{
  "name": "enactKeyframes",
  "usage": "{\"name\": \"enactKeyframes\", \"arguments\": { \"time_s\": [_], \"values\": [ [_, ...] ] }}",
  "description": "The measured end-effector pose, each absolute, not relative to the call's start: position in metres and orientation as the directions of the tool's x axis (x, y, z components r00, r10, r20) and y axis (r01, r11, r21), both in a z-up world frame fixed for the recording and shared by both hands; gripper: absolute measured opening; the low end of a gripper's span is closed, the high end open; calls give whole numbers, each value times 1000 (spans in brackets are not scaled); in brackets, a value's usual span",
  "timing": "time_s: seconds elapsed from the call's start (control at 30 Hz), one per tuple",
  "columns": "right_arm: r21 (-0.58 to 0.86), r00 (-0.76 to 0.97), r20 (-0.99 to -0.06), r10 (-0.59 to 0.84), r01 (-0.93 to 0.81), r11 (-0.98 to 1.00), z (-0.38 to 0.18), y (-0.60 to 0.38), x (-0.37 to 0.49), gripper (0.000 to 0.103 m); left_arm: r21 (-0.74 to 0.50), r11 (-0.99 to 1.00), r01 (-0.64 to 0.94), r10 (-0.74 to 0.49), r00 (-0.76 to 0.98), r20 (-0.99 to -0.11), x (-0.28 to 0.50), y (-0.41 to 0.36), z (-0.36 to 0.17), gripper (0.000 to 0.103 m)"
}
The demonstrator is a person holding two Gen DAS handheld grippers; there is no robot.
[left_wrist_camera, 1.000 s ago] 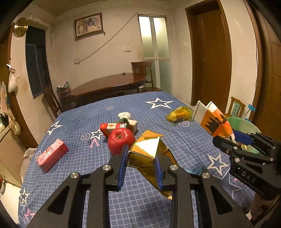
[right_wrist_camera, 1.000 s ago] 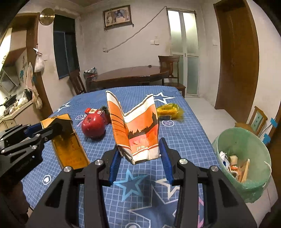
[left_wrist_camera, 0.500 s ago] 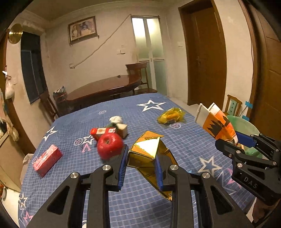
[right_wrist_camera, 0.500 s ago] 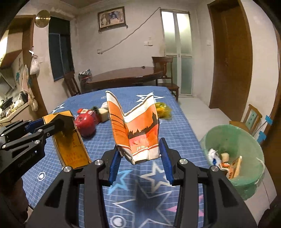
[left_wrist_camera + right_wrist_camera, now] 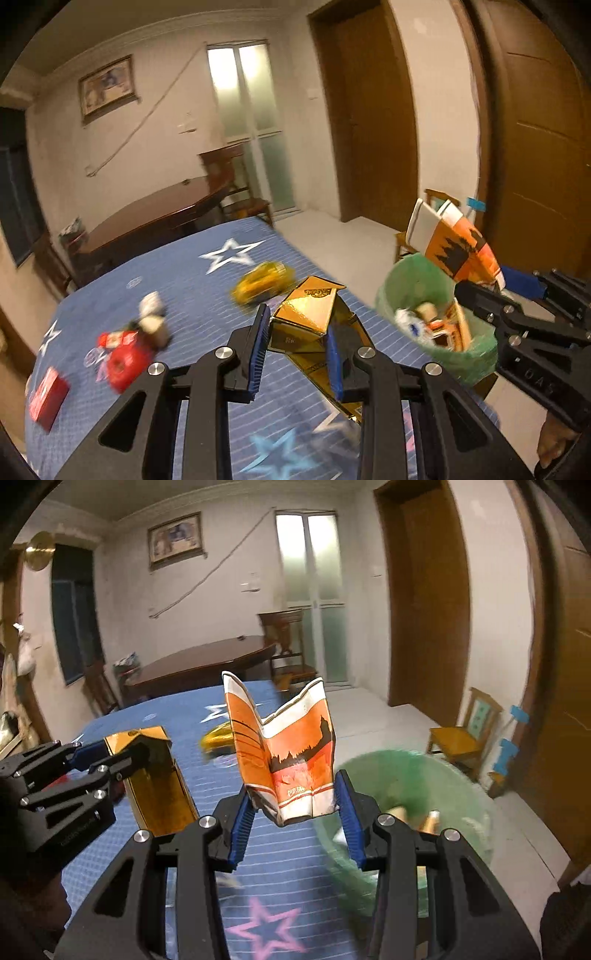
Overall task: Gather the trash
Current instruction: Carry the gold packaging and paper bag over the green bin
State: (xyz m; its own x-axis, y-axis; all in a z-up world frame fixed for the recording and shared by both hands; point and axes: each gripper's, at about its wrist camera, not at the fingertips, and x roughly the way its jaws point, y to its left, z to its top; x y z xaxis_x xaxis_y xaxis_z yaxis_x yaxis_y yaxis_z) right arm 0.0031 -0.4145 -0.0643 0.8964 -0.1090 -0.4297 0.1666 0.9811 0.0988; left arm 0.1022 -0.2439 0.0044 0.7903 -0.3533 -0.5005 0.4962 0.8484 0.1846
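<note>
— What is each hand carrying right now?

— The left gripper (image 5: 297, 345) is clamping its blue-padded jaws on a flattened gold foil-card carton (image 5: 314, 325), which is hanging tilted above the blue checked tablecloth with stars (image 5: 207, 280). The right gripper (image 5: 293, 814) is pinching a crumpled orange-and-white paper bag (image 5: 291, 760), its two torn flaps sticking up like ears.

— And where is the bin?

— The round green plastic bin lined with a green bag (image 5: 413, 288) is sitting on the floor just off the table's corner. From the left camera, the orange bag is hanging over its far rim; from the right camera, the bin (image 5: 424, 775) is showing blurred, just below and to the right of the bag. Scraps are already lying inside it, though I cannot tell what they are.

— Anything left on the table?

— Plenty. A crinkled yellow wrapper (image 5: 264, 286) is lying near the middle, just beyond the gold carton. Towards the left there is a red apple (image 5: 127, 363), a small red-and-white box (image 5: 116, 338) touching it, and a pale lump (image 5: 153, 319) behind, too smeared to name. A red rectangular packet (image 5: 48, 393) is lying well apart at the left edge.

— And the room behind?

— A dark wooden table (image 5: 207, 661) is standing beyond, and a small yellow wooden chair (image 5: 465, 734) is standing by the brown door.
</note>
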Motion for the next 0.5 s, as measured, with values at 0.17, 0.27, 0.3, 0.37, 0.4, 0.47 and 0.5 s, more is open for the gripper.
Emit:
{"name": "enactKeyframes", "arguments": {
  "time_s": [0.17, 0.27, 0.3, 0.37, 0.4, 0.47, 0.5],
  "values": [
    [86, 885, -430, -180, 239, 967, -56, -451, 3, 41, 196, 811, 551, -398, 766, -505, 115, -291, 1, 30],
    [83, 873, -441, -208, 271, 959, -57, -470, 5, 41, 212, 789, 577, -413, 752, -513, 123, -319, -3, 30],
    [81, 867, -446, -222, 286, 955, -58, -477, 5, 41, 220, 782, 583, -414, 751, -515, 126, -326, -5, 30],
    [85, 856, -457, -241, 312, 946, -58, -490, 4, 41, 233, 765, 600, -426, 743, -515, 131, -344, -7, 30],
    [87, 852, -461, -246, 319, 944, -59, -495, 4, 41, 242, 757, 607, -430, 741, -516, 135, -353, -8, 30],
    [95, 839, -476, -262, 345, 934, -61, -506, 2, 41, 253, 742, 622, -438, 734, -519, 138, -366, -11, 30],
    [99, 835, -482, -266, 353, 930, -62, -510, 1, 41, 255, 733, 630, -443, 728, -523, 138, -374, -13, 30]
  ]
}}
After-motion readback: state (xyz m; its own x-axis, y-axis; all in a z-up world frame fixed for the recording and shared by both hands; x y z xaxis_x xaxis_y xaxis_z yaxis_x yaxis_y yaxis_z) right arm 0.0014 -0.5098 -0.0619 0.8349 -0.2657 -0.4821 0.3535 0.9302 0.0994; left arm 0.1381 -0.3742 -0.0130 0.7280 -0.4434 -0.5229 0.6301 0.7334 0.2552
